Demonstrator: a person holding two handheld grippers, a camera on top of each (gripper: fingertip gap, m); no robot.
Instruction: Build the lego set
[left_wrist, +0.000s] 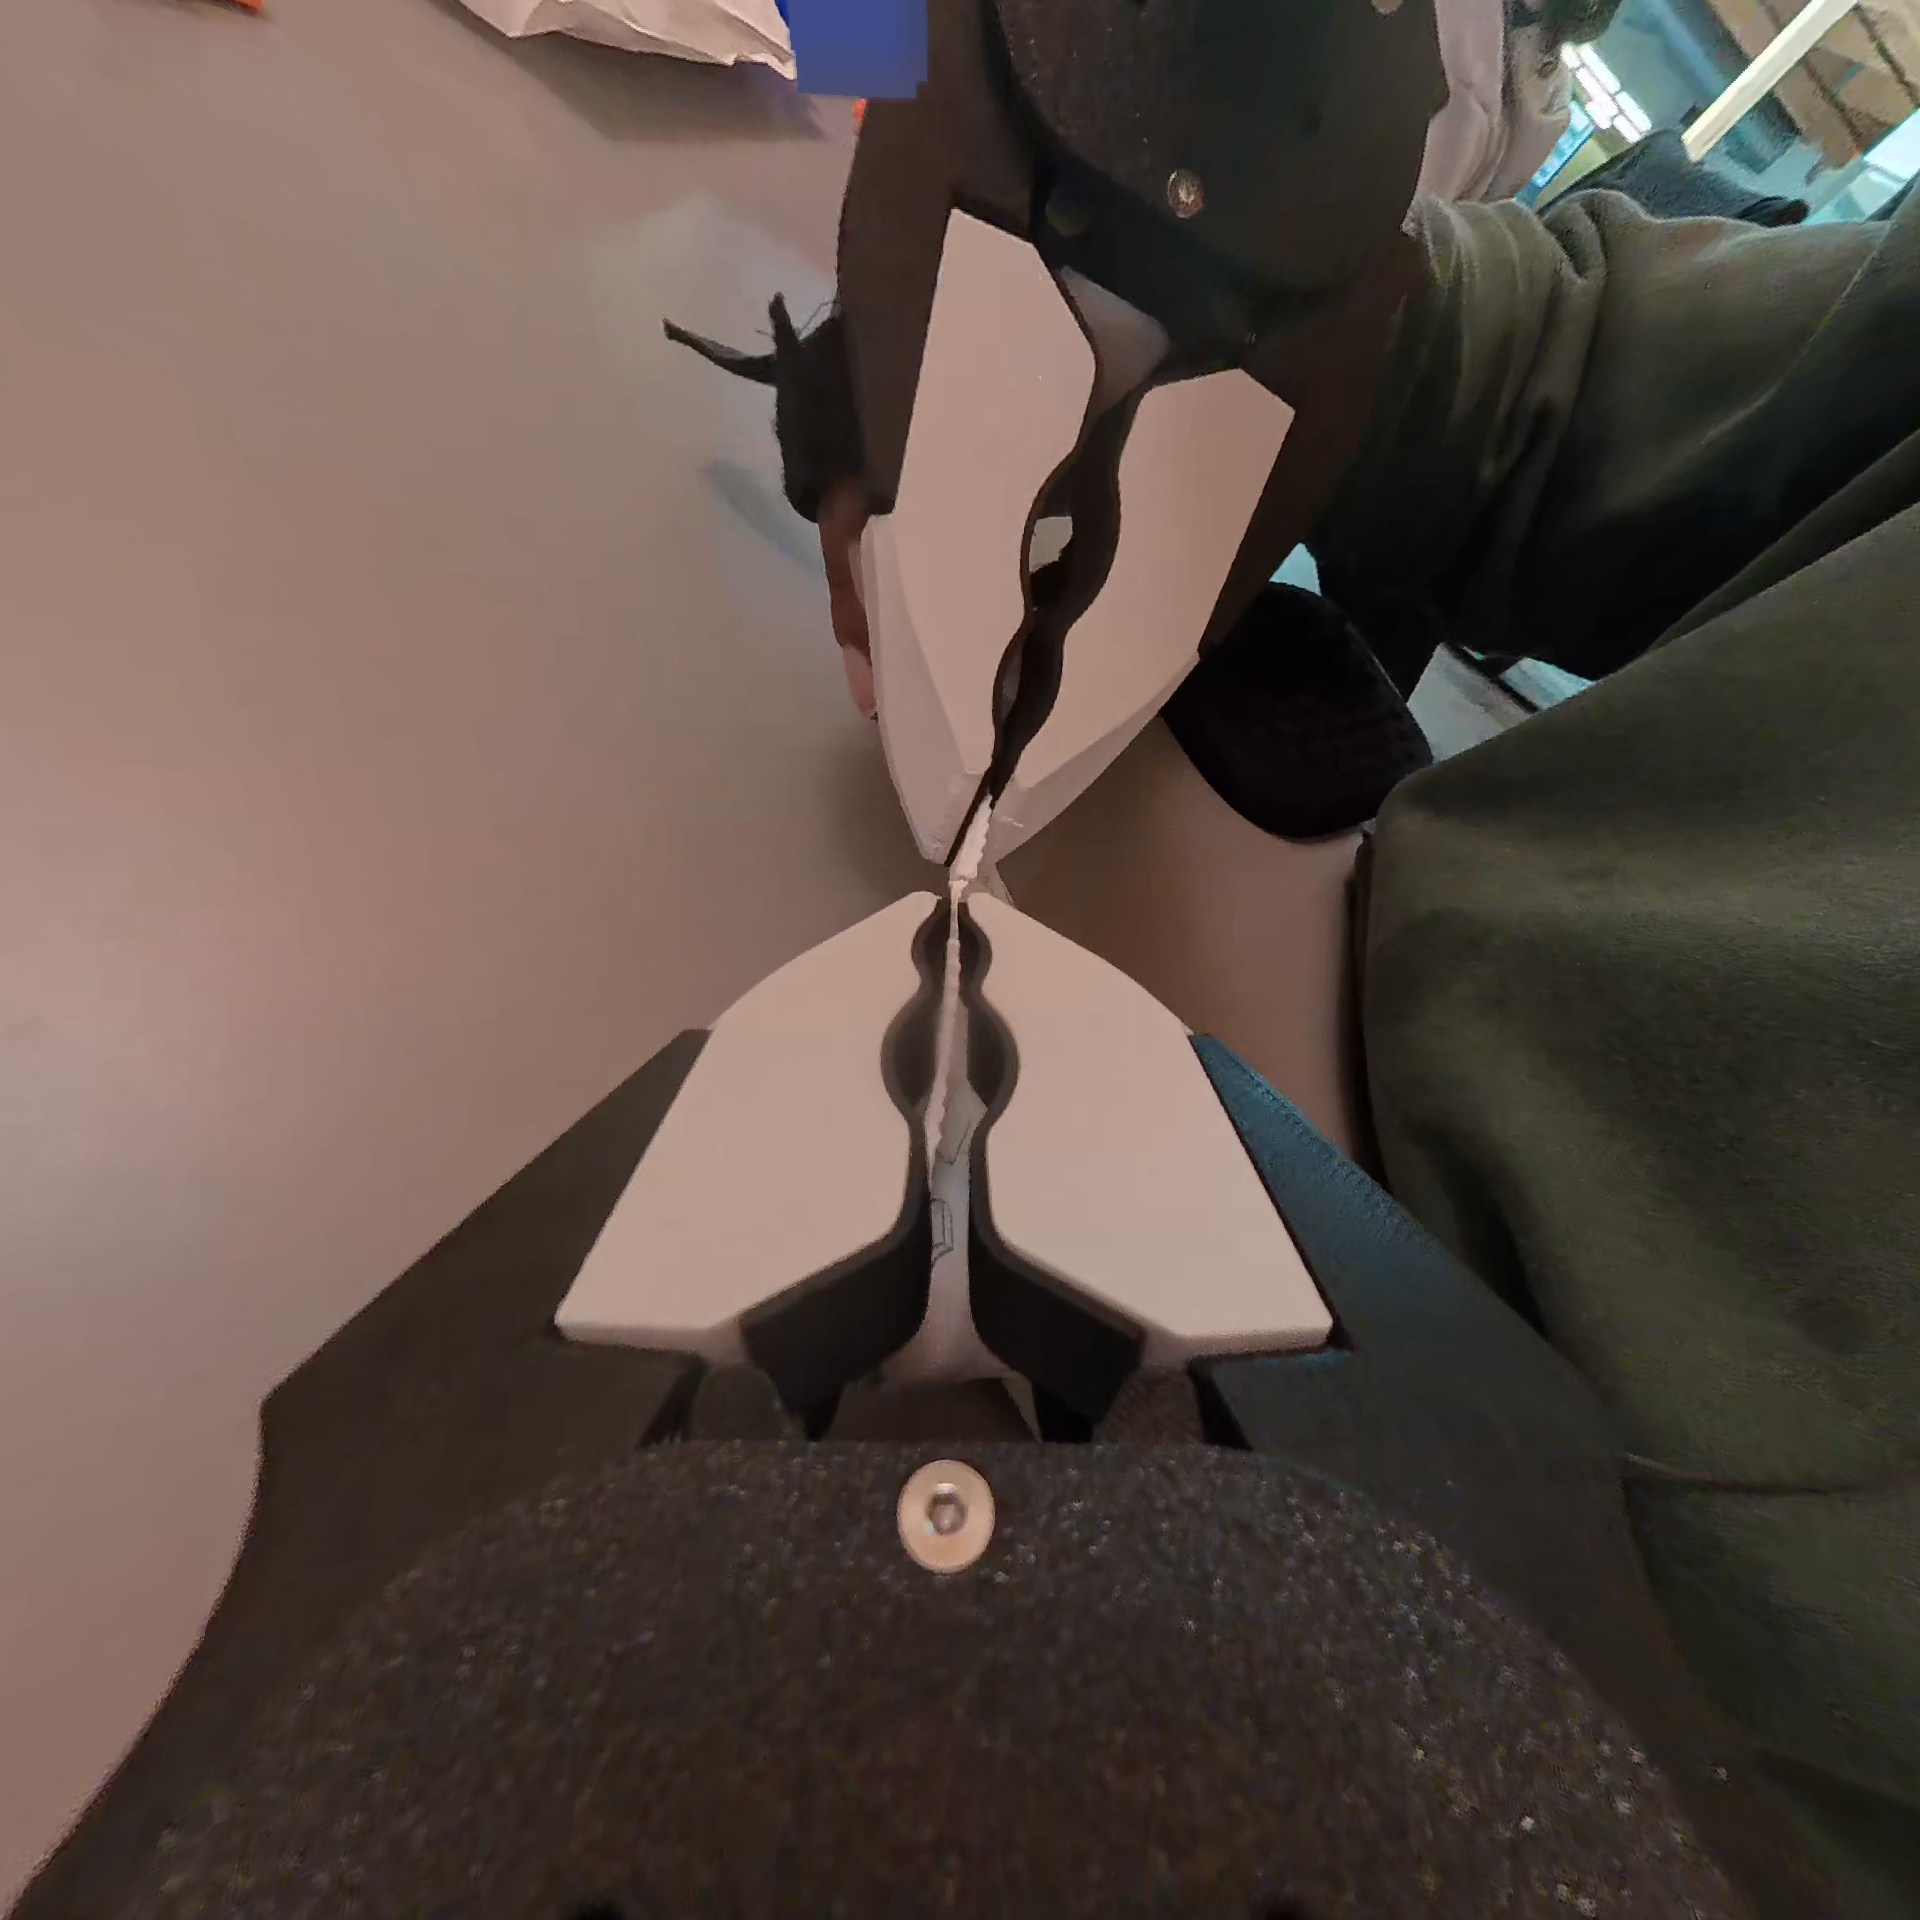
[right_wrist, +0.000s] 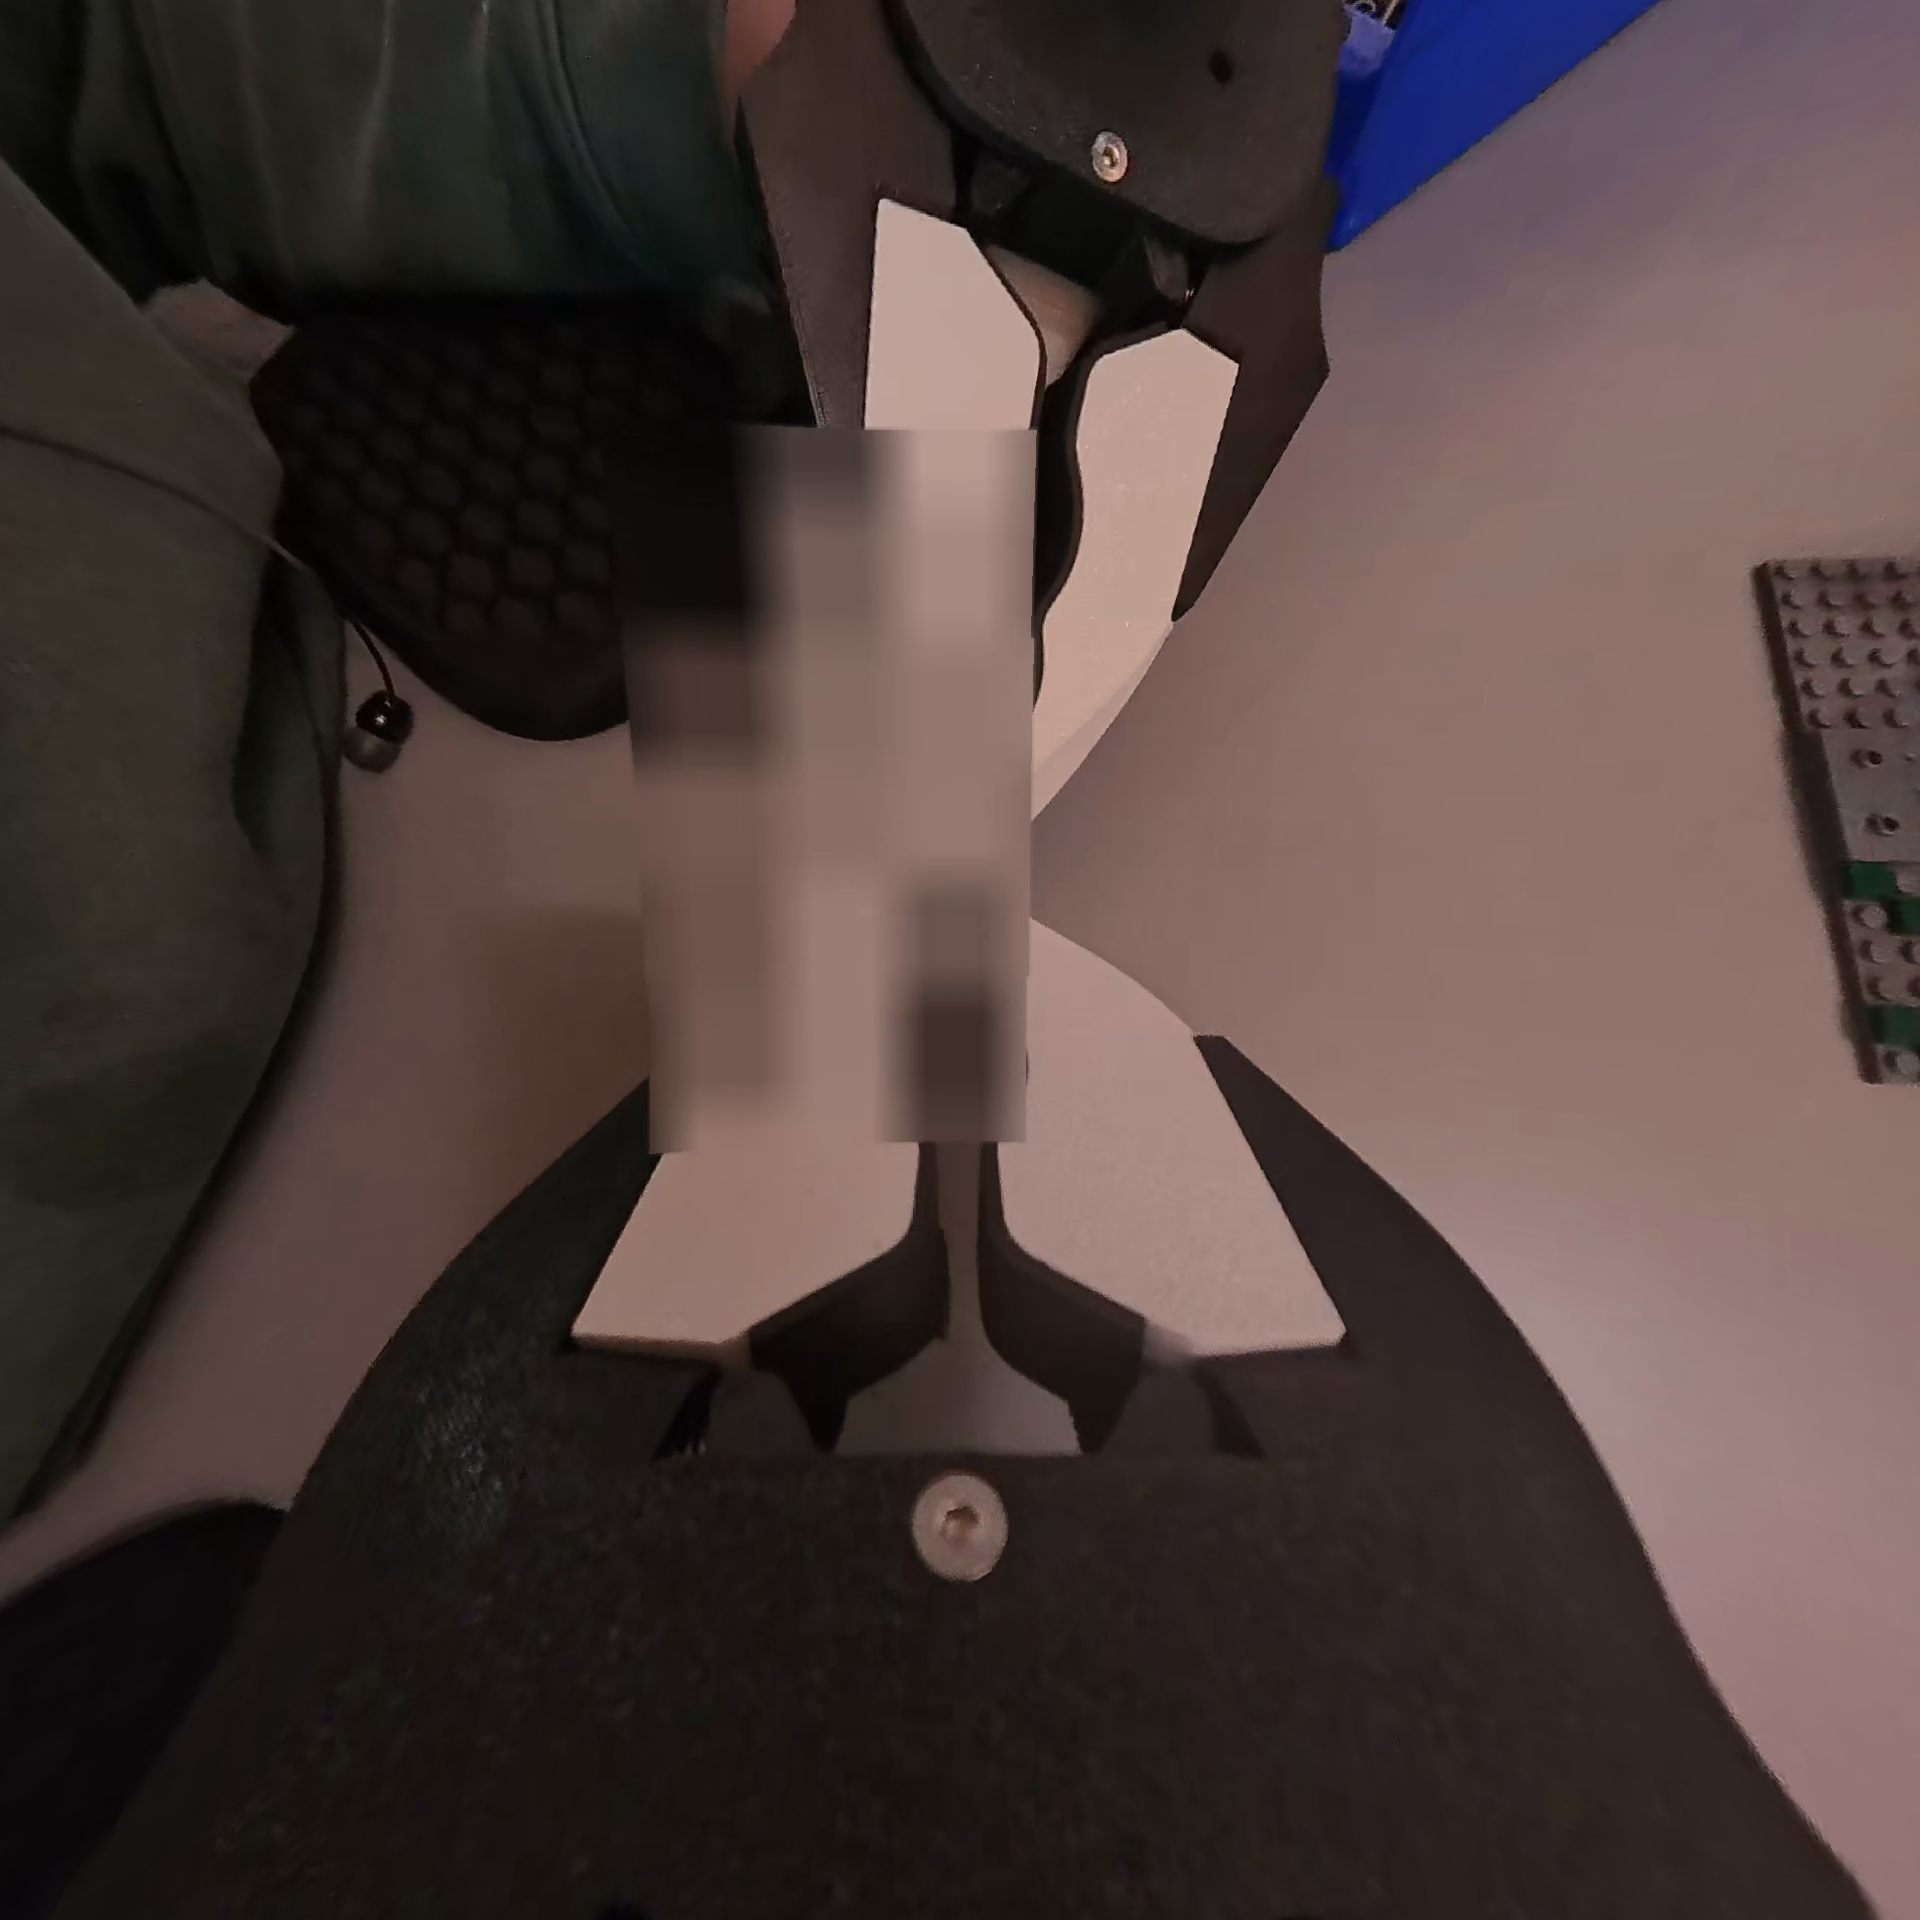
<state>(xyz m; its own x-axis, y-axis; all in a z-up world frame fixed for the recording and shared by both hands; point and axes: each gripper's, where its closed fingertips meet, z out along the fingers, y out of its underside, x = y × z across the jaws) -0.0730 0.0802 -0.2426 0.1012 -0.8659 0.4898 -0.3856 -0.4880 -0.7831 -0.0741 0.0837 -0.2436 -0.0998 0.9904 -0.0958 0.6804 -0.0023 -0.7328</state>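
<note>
Left gripper (left_wrist: 958, 914): my fingers clamped on a thin white paper strip (left_wrist: 951, 1081).
Right gripper (left_wrist: 971, 831): tip-to-tip, pinching the same strip.
Writing: none I can read.
Lego plate (right_wrist: 1860, 821): grey, studded, green bricks; well right of my fingers.

White-fingered black claw (left_wrist: 954, 904), green sleeve (left_wrist: 1621, 436)

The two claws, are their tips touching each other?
Cannot tell. In the left wrist view the left claw and right claw meet tip to tip on a thin white strip.

Both tongs, left (left_wrist: 954, 914) and right (left_wrist: 971, 842), pinch a thin white paper strip (left_wrist: 971, 844) tip to tip.
</note>
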